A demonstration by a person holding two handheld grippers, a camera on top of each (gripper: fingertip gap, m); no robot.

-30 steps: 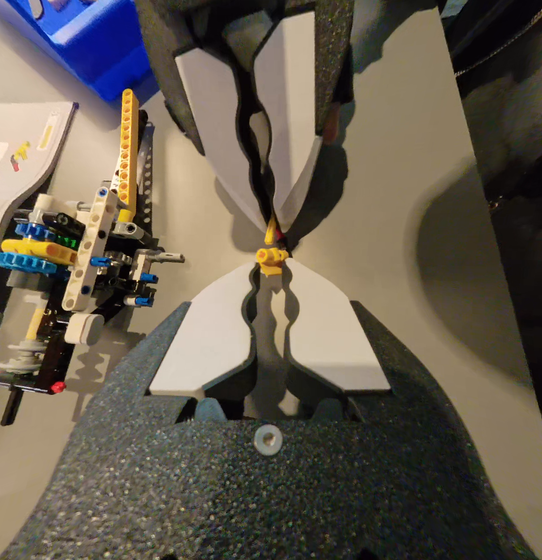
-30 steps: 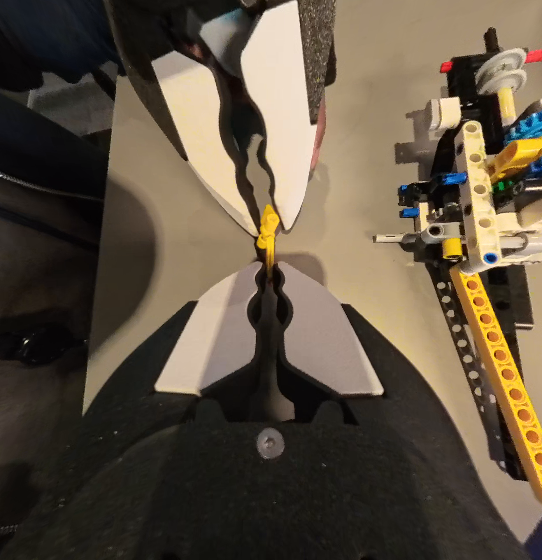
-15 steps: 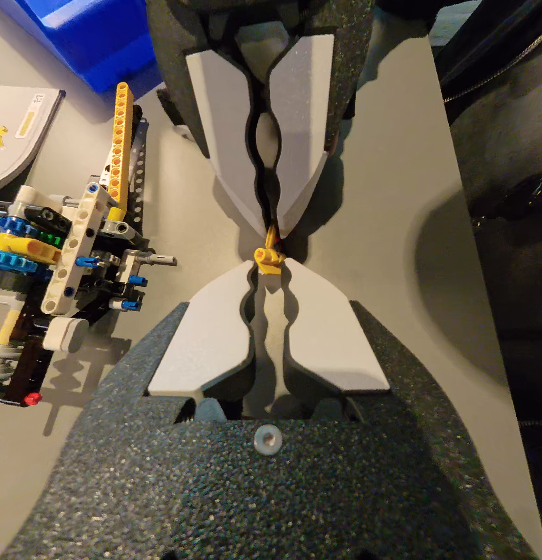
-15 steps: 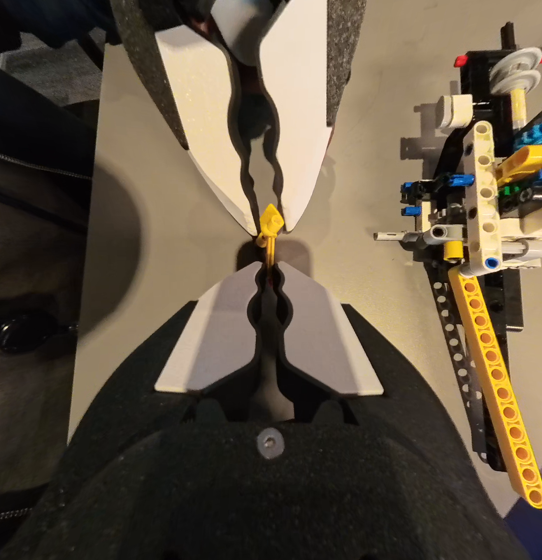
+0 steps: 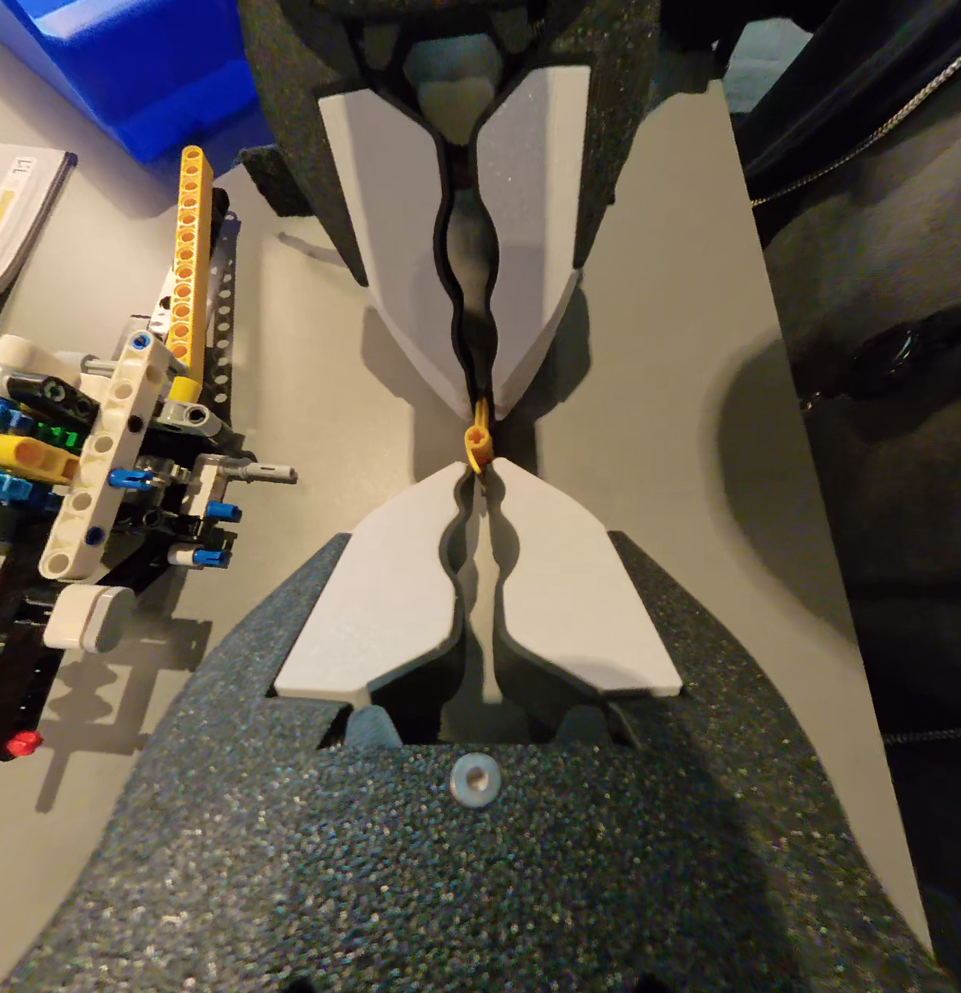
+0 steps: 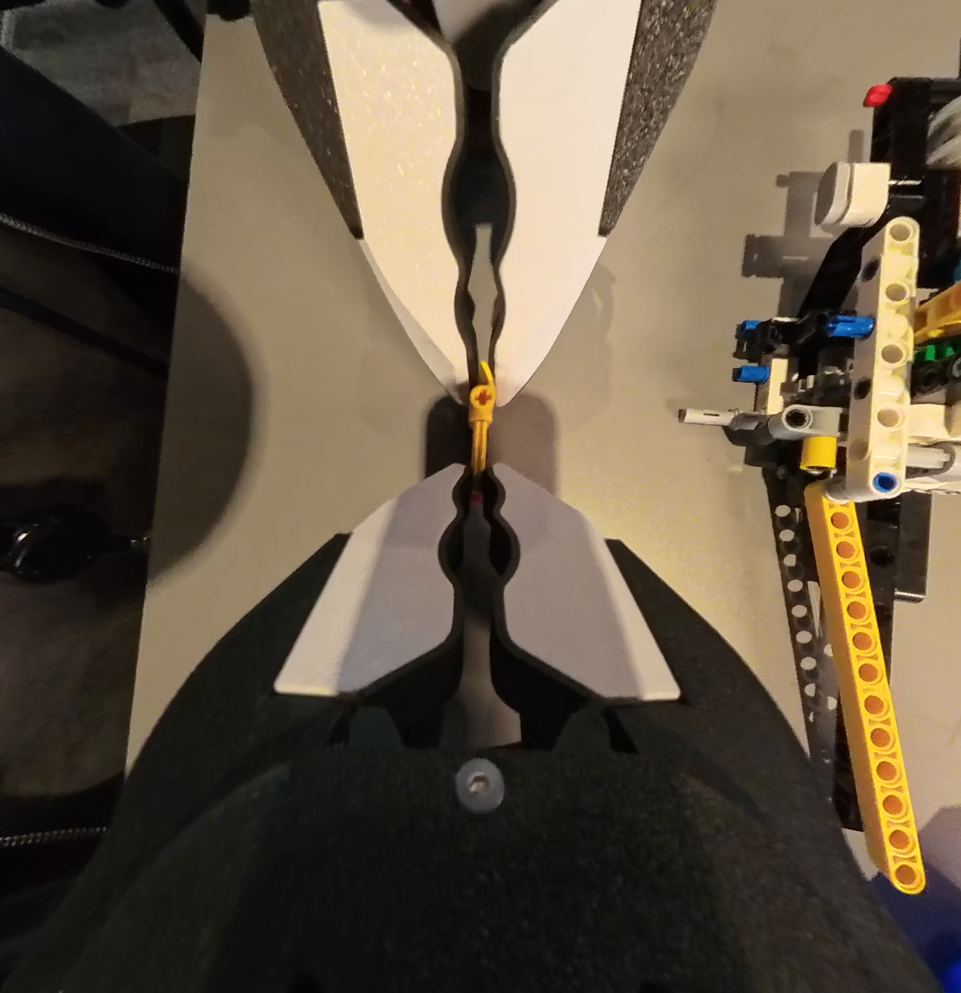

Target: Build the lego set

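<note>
Grippers meet tip to tip above the grey table (image 5: pixel 655 376). The left gripper (image 5: pixel 481 473) pinches a small yellow connector (image 5: pixel 479 445); the right gripper (image 6: pixel 481 473) pinches a thin yellow axle (image 6: pixel 480 443) that goes into it. The step looks like joining these two little parts. Next, I think, they need a straight, gentle push together. The half-built lego model (image 5: pixel 118 457) sits off to the side, well apart. Only the left wrist view shows the blue bin (image 5: pixel 134 70) and booklet (image 5: pixel 16 215). Only the right wrist view shows the connector's cross hole.
</note>
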